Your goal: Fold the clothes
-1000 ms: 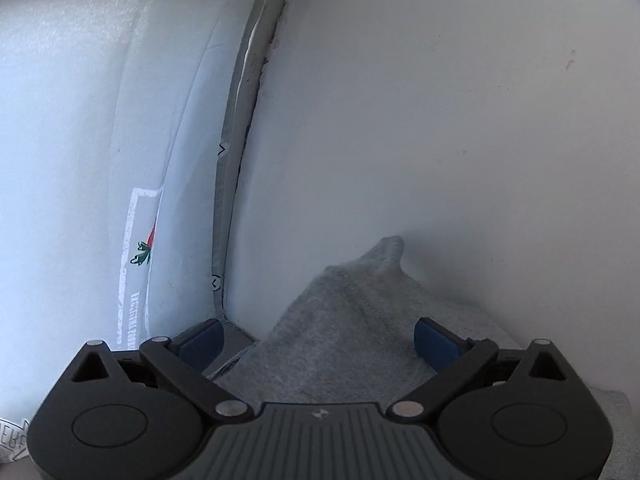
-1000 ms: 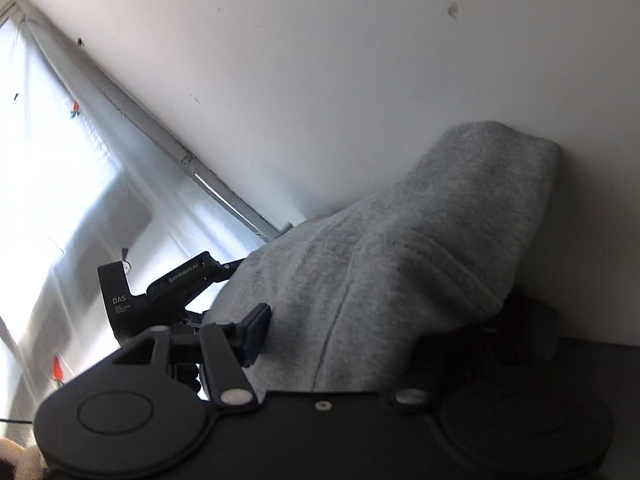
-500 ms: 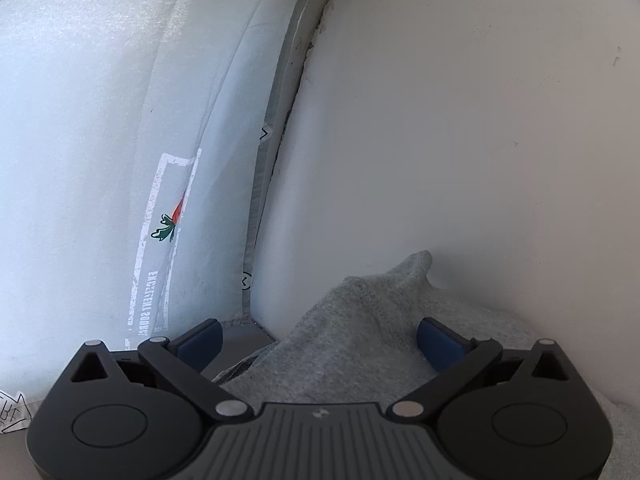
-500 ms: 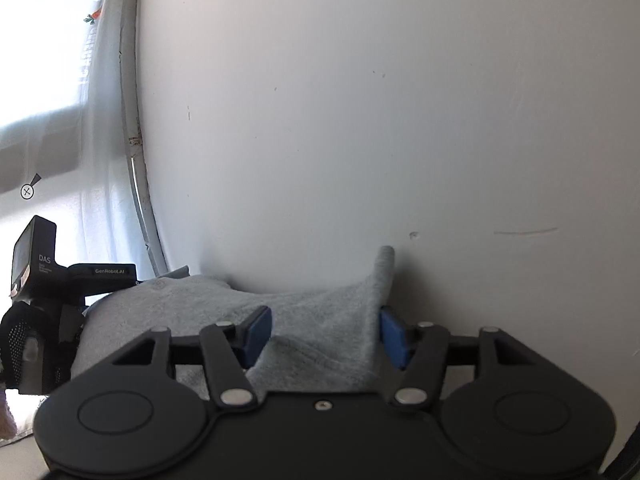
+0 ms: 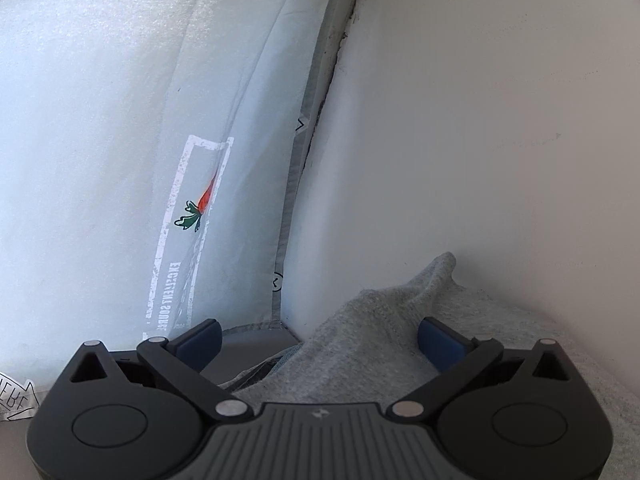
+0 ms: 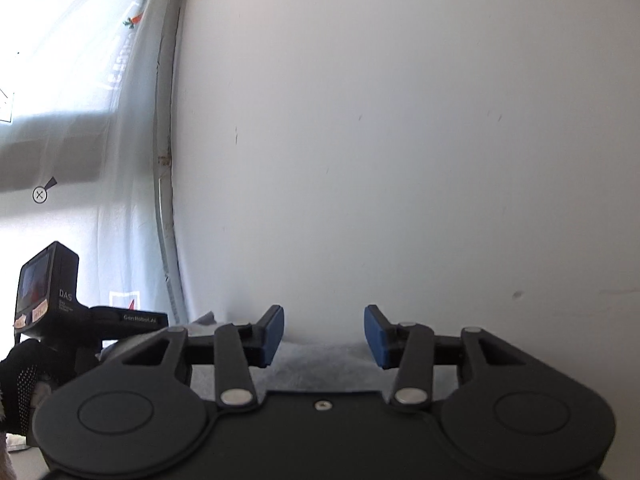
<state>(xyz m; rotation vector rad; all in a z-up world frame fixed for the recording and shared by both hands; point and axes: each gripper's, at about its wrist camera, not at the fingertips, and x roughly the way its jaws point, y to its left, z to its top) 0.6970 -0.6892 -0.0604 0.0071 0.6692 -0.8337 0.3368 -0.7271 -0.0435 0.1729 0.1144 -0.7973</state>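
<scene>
A grey knit garment lies bunched against the white wall, one corner peaking upward. My left gripper is open wide above it; the cloth passes between and under the blue pads without touching them. In the right wrist view the same garment shows as a low grey strip beneath my right gripper. Its jaws are closing, and only bare wall shows between the pads, with the cloth lying lower. The left tool's camera housing sits at the far left, held by a black-gloved hand.
A white wall rises directly ahead of both grippers. To its left hangs a translucent white sheet with a carrot print, beside a grey corner strip. A printed paper scrap lies at the lower left.
The right gripper rolled upright and rose; the garment that stood between its pads now lies low beneath them, and the pads have drawn closer. The left view shifted slightly; its jaws stay wide.
</scene>
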